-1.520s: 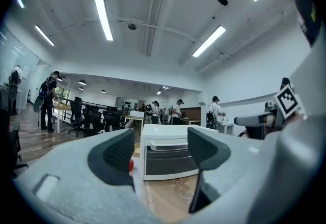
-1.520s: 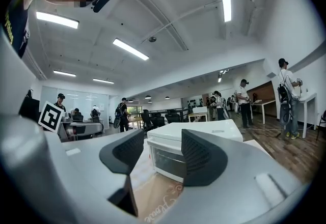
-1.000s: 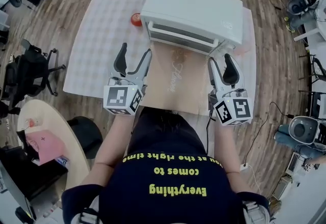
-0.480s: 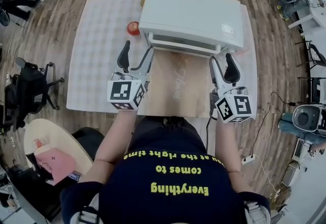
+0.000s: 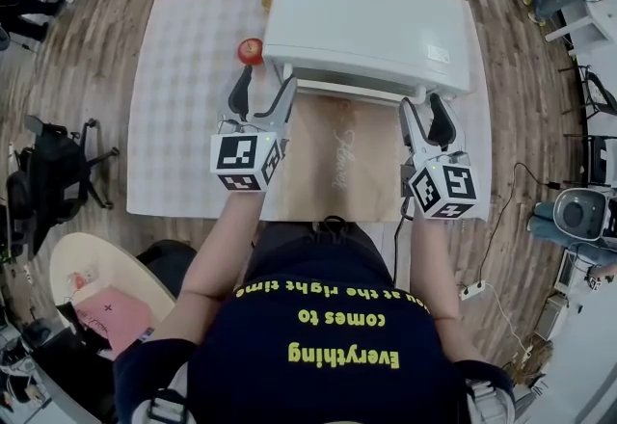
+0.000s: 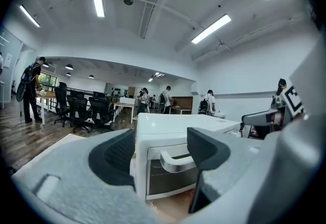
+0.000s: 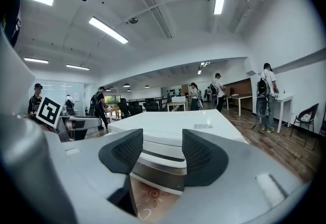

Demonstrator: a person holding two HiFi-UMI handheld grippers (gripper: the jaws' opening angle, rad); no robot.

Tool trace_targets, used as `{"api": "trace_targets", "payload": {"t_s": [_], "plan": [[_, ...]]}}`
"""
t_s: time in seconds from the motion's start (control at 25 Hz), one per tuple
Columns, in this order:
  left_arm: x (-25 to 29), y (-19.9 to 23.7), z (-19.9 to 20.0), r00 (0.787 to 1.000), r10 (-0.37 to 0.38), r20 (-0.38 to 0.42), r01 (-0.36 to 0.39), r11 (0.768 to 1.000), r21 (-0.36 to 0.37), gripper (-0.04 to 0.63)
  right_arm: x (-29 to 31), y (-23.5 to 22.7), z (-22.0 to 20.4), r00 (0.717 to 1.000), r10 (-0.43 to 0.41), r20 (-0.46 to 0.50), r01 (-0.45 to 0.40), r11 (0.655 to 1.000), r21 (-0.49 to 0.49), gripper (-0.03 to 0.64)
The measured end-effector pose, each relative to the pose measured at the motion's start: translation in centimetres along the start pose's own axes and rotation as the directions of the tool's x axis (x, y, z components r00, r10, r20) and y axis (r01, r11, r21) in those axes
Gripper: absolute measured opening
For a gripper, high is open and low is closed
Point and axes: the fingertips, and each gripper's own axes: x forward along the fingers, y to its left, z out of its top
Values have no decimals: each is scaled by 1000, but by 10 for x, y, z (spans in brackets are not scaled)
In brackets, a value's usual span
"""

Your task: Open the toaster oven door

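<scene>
Toaster oven (image 5: 362, 22): white box at the 12 o'clock end of the table, its front facing the person. In the left gripper view (image 6: 170, 125) we see its front left corner, and in the right gripper view (image 7: 168, 127) its flat top.
Door (image 6: 168, 183): dark glass panel, upright and flush with the front. We count it as shut.
Handle (image 6: 175, 161): pale curved bar across the top of the door, standing clear of the glass.
Left gripper (image 5: 262, 85): at 7 o'clock of the oven, just off its front left corner. Its jaws are spread wide with nothing clamped, and its own view (image 6: 160, 149) shows the left end of the handle framed in the gap.
Right gripper (image 5: 421, 106): at 5 o'clock of the oven, close to the front right corner. Its jaws are parted and grip nothing. In its own view (image 7: 162, 154) the oven's front edge sits in the gap, and we cannot tell whether either pad touches it.
Checked cloth (image 5: 183, 114): white, covering the table under the oven.
Brown mat (image 5: 337, 162): lies on the cloth at 6 o'clock of the oven, between the two grippers, and bears a pale curly print.
Apple (image 5: 250, 51): red, on the cloth at 9 o'clock of the oven, at 11 o'clock of the left gripper and apart from it.
Office chair (image 5: 58, 172): black, on the wood floor at 9 o'clock of the table.
</scene>
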Motion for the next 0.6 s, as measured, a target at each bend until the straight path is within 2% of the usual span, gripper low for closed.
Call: {"api": "trace_targets", "payload": {"t_s": [0.32, 0.6], "plan": [[21, 7, -20, 998, 24, -56, -23, 1000, 16, 321, 22, -16, -22, 998, -10, -64, 11, 1000, 4, 238], [30, 11, -34, 993, 36, -111, -32, 999, 36, 321, 32, -26, -42, 991, -52, -124, 53, 999, 4, 241]]}}
